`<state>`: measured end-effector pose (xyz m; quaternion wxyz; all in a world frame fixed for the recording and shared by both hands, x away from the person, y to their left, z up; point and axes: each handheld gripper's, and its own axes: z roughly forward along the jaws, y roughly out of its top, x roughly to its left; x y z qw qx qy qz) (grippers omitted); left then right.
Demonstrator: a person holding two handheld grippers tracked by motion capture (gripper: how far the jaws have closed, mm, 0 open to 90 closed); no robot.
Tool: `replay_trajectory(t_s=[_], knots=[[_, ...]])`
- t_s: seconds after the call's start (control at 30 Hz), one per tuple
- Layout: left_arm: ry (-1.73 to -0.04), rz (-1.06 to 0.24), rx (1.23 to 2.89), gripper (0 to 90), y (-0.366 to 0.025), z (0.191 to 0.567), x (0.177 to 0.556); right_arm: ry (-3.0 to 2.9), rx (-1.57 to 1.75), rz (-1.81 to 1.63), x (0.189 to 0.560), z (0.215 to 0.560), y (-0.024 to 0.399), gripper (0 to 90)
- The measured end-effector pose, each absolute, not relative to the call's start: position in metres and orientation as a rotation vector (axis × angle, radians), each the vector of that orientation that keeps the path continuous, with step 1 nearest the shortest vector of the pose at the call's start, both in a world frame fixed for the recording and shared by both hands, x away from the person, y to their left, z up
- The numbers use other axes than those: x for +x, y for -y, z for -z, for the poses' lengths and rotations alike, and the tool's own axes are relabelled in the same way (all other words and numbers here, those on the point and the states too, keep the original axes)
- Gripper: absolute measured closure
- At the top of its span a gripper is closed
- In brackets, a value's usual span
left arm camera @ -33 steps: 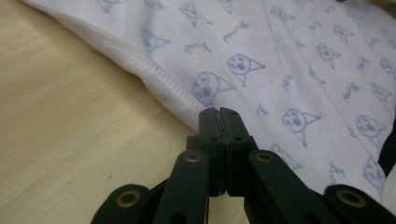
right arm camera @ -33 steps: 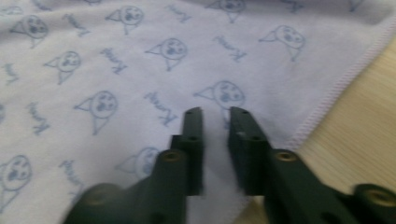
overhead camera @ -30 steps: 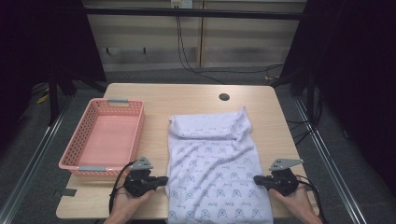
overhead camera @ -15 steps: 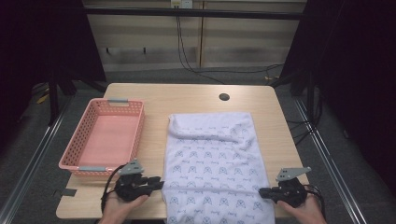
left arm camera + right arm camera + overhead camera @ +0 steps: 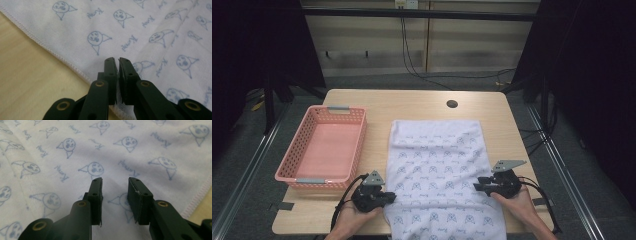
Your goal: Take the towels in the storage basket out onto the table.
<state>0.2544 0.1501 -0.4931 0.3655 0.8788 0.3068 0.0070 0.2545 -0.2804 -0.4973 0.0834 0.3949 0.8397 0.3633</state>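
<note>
A white towel (image 5: 437,170) with a blue printed pattern lies flat down the middle of the wooden table (image 5: 422,102), its near end hanging over the front edge. My left gripper (image 5: 389,196) rests at the towel's left hem. In the left gripper view its jaws (image 5: 117,60) have just been closing and stand almost together over the hem (image 5: 100,25), with no cloth seen between them. My right gripper (image 5: 476,184) reaches over the towel's right edge. Its jaws (image 5: 115,180) have just been opening and stand apart above the cloth (image 5: 75,150) with nothing between them.
A pink plastic basket (image 5: 357,145) with nothing in it sits on the left part of the table, close to my left hand. A small dark hole (image 5: 452,104) marks the tabletop beyond the towel. Bare wood (image 5: 30,75) shows left of the hem.
The towel's far end, ridged a second ago, now lies flat. Both grippers drew outward off the towel, then came back in to its edges. The right jaws opened.
</note>
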Motion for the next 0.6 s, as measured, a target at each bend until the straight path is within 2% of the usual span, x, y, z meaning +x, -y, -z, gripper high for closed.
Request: replay_trajectory(t_s=[0.3,0.4,0.43,0.5,0.6], knots=[[-0.716,0.085,2.264,81.9,-0.162,0.493,0.213,-2.584,1.187,-1.097,0.215,0.494,0.287,67.0],[-0.691,0.188,2.273,81.5,-0.164,0.492,0.200,-2.629,1.183,-1.084,0.201,0.491,0.288,68.0],[-0.689,0.241,2.273,78.9,-0.166,0.492,0.196,-2.667,1.191,-1.090,0.194,0.490,0.287,67.9],[-0.688,0.262,2.260,77.4,-0.167,0.492,0.193,-2.687,1.191,-1.078,0.193,0.489,0.287,67.9],[-0.679,0.218,2.256,67.8,-0.166,0.488,0.198,-2.712,1.186,-1.072,0.193,0.487,0.285,66.1]])
